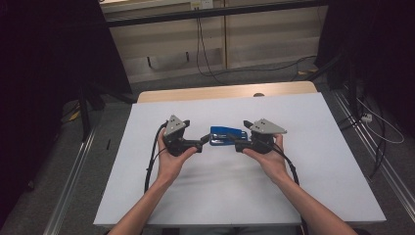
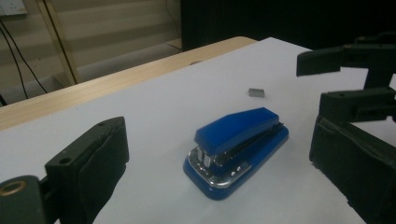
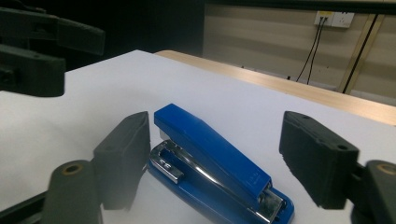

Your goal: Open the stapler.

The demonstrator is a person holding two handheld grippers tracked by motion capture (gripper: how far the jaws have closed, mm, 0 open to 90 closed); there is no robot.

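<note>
A blue stapler (image 1: 226, 135) lies on the white table top (image 1: 220, 191), its chrome mouth toward my left gripper. My left gripper (image 1: 199, 134) is held at its left end and my right gripper (image 1: 242, 135) at its right end. In the left gripper view the stapler (image 2: 236, 144) sits between the wide-apart jaws of the open left gripper (image 2: 219, 135), touching neither. In the right gripper view the right gripper (image 3: 219, 140) is open around the stapler (image 3: 210, 154); its left jaw stands close beside the chrome front.
A small grey metal piece (image 2: 256, 92) lies on the table beyond the stapler. A wooden strip (image 1: 225, 91) edges the table's far side. Cables (image 1: 372, 122) and metal rails (image 1: 68, 191) run along the floor on both sides. Dark stands flank the back.
</note>
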